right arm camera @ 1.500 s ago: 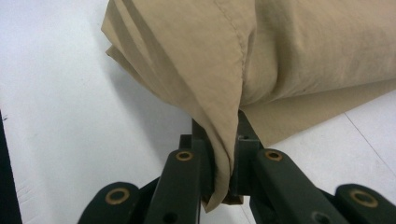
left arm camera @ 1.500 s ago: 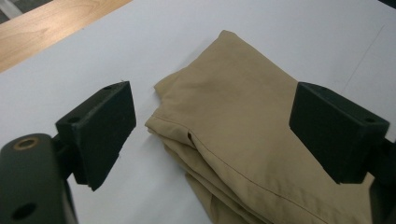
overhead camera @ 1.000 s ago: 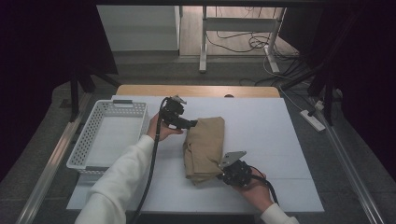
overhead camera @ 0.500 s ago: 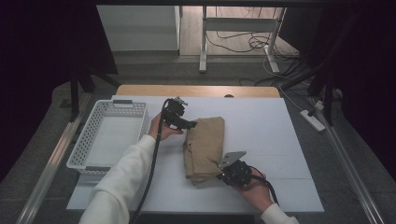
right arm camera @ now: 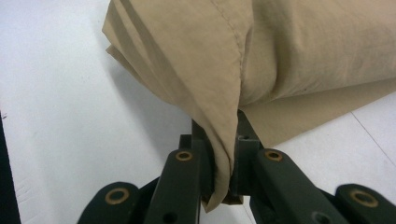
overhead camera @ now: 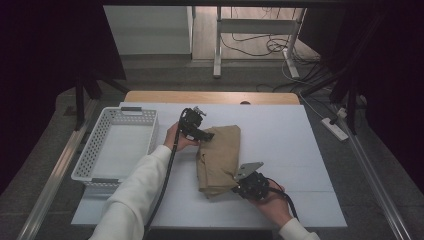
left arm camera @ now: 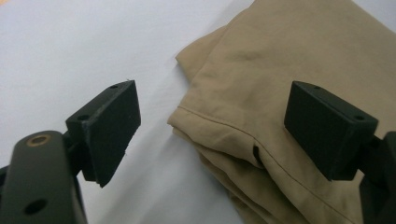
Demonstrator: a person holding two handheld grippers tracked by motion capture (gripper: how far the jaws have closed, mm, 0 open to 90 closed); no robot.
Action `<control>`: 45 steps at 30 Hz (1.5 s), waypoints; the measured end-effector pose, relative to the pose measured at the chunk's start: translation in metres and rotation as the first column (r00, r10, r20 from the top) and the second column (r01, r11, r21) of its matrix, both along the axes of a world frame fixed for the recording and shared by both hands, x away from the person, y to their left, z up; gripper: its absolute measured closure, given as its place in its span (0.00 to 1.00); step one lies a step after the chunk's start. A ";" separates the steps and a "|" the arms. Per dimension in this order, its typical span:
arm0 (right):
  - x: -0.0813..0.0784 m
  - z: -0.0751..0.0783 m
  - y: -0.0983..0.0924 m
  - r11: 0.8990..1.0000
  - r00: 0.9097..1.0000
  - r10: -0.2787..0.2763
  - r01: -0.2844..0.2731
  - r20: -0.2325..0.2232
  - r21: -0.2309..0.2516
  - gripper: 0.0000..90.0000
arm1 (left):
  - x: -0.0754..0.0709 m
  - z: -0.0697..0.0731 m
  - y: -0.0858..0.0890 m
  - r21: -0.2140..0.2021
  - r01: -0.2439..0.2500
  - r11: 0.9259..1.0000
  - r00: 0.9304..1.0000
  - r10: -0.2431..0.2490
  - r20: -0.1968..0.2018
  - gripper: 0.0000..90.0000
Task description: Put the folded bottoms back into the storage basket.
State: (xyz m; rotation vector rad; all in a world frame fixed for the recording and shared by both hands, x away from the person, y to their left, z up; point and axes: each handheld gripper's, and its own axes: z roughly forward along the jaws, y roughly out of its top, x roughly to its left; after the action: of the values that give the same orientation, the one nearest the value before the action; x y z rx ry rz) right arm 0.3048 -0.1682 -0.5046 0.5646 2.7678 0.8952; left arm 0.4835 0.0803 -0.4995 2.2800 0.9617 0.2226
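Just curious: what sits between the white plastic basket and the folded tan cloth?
In the high view, the left gripper and the hand holding it.

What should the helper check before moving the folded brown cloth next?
1. Right gripper pinching a fold of the cloth: ok, shut on it.
2. Left gripper ready to grab: ok, jaws open around the cloth's far corner.
3. Left gripper holding the cloth: not ok, not yet closed.
4. Cloth folded tidy: ok, layers stacked.
5. Basket free for the cloth: ok, nothing inside.
6. Right grip firm enough to lift: cannot tell.
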 end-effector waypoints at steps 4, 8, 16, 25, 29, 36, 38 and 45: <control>0.000 0.000 0.000 1.000 1.000 0.000 0.000 -0.001 -0.001 0.93 | 0.002 -0.002 -0.001 0.008 0.002 1.000 1.000 -0.002 -0.002 0.20; 0.000 0.000 0.000 1.000 1.000 0.001 -0.001 -0.002 -0.001 0.93 | 0.005 -0.007 -0.004 0.018 0.012 1.000 1.000 -0.012 -0.005 0.20; 0.001 -0.001 0.000 1.000 1.000 0.000 0.000 -0.010 0.004 0.93 | 0.012 -0.015 -0.011 0.009 0.021 1.000 0.999 -0.020 -0.031 0.19; 0.002 -0.002 0.000 1.000 1.000 -0.003 0.003 -0.017 0.004 0.93 | 0.022 -0.017 -0.020 -0.002 0.049 0.999 0.998 -0.049 -0.044 0.17; 0.001 -0.002 0.000 1.000 1.000 -0.004 0.004 -0.018 0.003 0.93 | 0.026 -0.021 -0.026 -0.002 0.066 0.998 0.996 -0.066 -0.062 0.15; 0.002 -0.003 0.000 1.000 1.000 -0.003 0.003 -0.021 0.007 0.93 | 0.032 -0.027 -0.029 -0.025 0.077 0.997 0.991 -0.080 -0.103 0.12; 0.002 -0.003 0.000 1.000 1.000 -0.004 0.004 -0.021 0.006 0.93 | 0.032 -0.027 -0.030 -0.025 0.081 0.996 0.992 -0.083 -0.100 0.12; 0.002 -0.003 0.000 1.000 1.000 -0.003 0.003 -0.022 0.006 0.93 | 0.028 -0.025 -0.032 -0.076 0.144 0.987 0.983 -0.152 -0.106 0.41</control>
State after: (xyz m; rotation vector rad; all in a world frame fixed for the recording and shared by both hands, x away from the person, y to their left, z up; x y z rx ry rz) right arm 0.3067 -0.1682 -0.5074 0.5827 2.7835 0.9025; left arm 0.5114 0.0486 -0.5248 2.3080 0.8368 -0.0020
